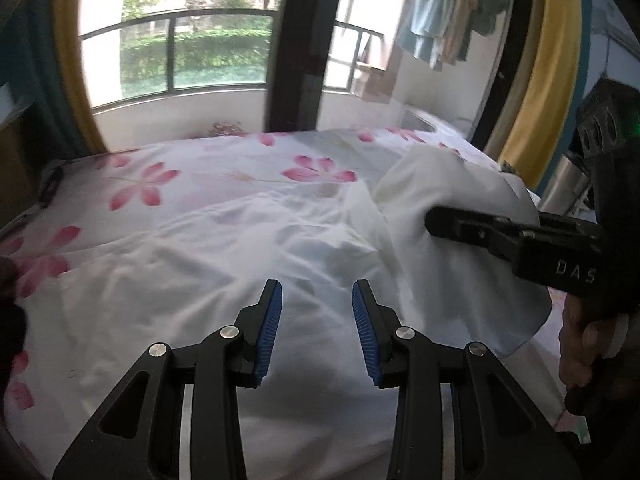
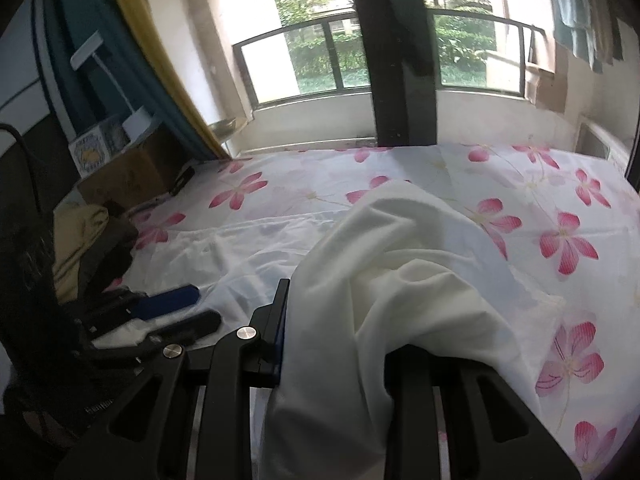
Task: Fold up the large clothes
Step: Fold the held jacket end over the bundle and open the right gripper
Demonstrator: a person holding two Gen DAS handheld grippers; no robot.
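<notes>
White garment (image 1: 248,264) — large, pale, spread crumpled across bed (image 1: 168,168) with pink-flowered sheet. Right gripper (image 1: 436,222) clamped on one raised fold of cloth, lifted clear of bed at right side; fabric draped over jaws in right wrist view (image 2: 360,320), hiding right finger. Left gripper (image 1: 317,330) partly open, blue pads (image 1: 269,332) bare, nothing between — poised above flat middle of garment. Beyond bed: window (image 1: 176,52), hanging laundry (image 1: 444,20), yellow curtain (image 1: 544,80).
</notes>
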